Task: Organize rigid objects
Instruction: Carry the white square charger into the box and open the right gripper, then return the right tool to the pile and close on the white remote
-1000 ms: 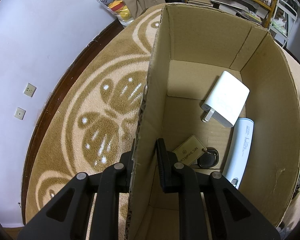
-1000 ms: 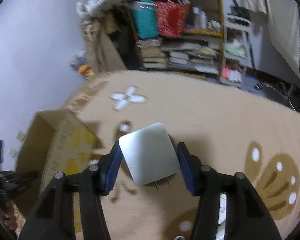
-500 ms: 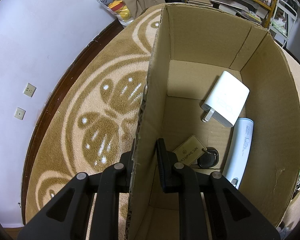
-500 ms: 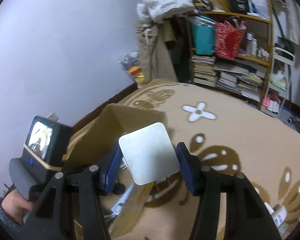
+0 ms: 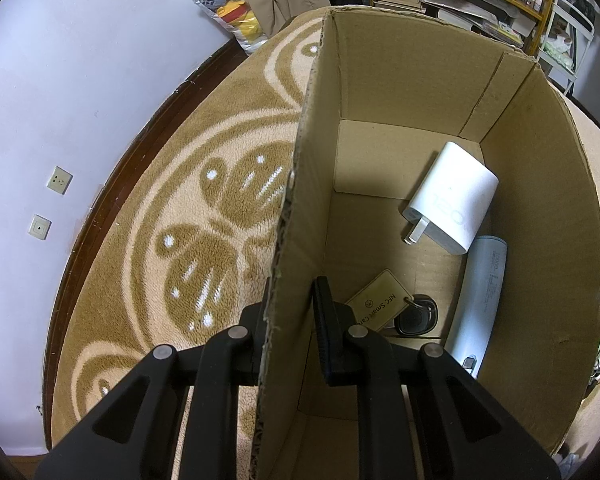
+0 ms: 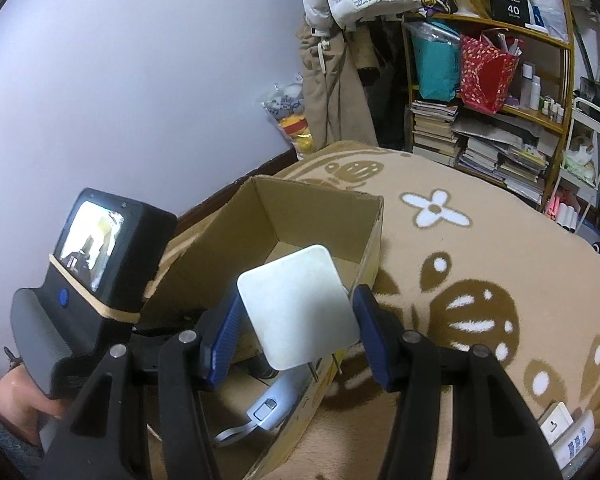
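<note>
My left gripper (image 5: 291,312) is shut on the near left wall of an open cardboard box (image 5: 312,184). Inside the box lie a white charger (image 5: 452,200), a pale blue power bank (image 5: 480,300), a tan NFC card tag (image 5: 376,304) and a black key fob (image 5: 416,318). My right gripper (image 6: 296,320) is shut on a white square charger (image 6: 296,312), prongs down, held above the box's (image 6: 320,208) right wall. The power bank also shows in the right wrist view (image 6: 276,404).
The box stands on a tan patterned carpet (image 6: 480,264) near a lilac wall. A cluttered bookshelf (image 6: 496,120), hanging coats and a bag of plush toys (image 6: 288,112) stand at the back. White items (image 6: 568,432) lie on the carpet at lower right.
My right gripper has swung left with the white charger, from over the open carpet to above the box. My left gripper and the box have not moved.
</note>
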